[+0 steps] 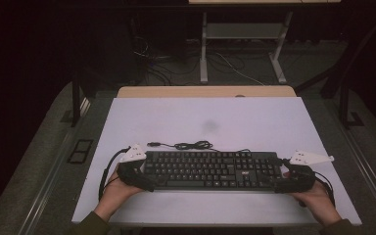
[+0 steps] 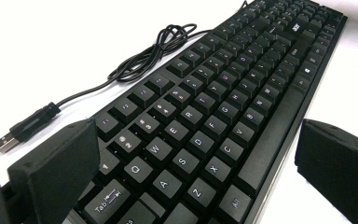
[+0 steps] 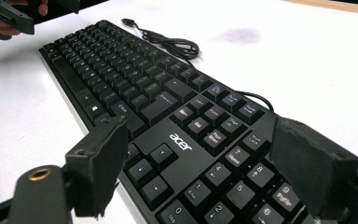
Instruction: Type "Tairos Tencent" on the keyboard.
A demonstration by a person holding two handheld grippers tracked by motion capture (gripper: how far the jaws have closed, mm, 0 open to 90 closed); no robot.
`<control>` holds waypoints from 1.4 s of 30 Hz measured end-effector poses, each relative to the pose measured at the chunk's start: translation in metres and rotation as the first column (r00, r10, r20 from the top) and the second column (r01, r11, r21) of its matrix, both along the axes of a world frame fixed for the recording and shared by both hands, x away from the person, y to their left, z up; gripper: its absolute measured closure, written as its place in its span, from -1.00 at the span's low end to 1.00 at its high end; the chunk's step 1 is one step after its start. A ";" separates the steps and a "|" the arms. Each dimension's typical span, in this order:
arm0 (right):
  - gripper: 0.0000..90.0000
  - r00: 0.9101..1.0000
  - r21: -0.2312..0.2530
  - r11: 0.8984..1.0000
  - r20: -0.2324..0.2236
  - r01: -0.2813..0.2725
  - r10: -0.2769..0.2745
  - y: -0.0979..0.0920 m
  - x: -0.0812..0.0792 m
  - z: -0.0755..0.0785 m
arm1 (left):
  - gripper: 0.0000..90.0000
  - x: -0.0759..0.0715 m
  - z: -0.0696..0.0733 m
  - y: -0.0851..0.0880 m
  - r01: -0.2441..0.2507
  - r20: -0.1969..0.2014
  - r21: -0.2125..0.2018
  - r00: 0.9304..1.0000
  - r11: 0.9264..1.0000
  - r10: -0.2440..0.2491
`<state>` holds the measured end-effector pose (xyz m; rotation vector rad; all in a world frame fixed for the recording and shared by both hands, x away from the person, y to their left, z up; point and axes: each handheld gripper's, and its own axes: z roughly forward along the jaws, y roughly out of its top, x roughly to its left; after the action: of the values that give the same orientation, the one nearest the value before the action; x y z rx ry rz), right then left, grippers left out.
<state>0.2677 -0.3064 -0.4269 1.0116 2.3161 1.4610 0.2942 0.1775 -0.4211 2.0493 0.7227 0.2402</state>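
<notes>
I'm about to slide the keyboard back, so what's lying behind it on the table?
Behind the keyboard lies its black cable, loosely coiled, with the USB plug free on the white table. Where the cable joins the keyboard is hidden.

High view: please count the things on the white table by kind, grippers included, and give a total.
Keyboard: 1
Coiled USB cable: 1
Grippers: 2, the left gripper and the right gripper, one at each end of the keyboard
Total: 4
</notes>
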 end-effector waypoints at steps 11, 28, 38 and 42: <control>-0.60 1.000 -0.004 1.000 -0.003 -0.014 0.014 0.004 0.002 0.002 | -1.00 0.000 0.000 0.000 0.003 -0.002 -0.007 1.000 1.000 -0.003; -0.60 0.999 -0.009 0.999 -0.024 -0.041 0.041 0.018 0.008 0.006 | -1.00 0.001 0.000 -0.003 0.005 -0.008 -0.011 1.000 1.000 -0.005; -0.59 0.998 0.027 0.998 -0.033 -0.060 0.060 0.024 0.014 0.012 | -1.00 0.002 0.000 -0.001 -0.005 -0.004 -0.013 1.000 1.000 0.005; -0.59 0.997 0.027 0.997 -0.039 -0.072 0.073 0.028 0.017 0.013 | -1.00 0.001 0.001 -0.001 -0.006 0.005 -0.013 1.000 1.000 0.007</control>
<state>0.2848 -0.2786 -0.4143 0.9820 2.3916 1.5150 0.2952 0.1768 -0.4198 2.0338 0.7264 0.2433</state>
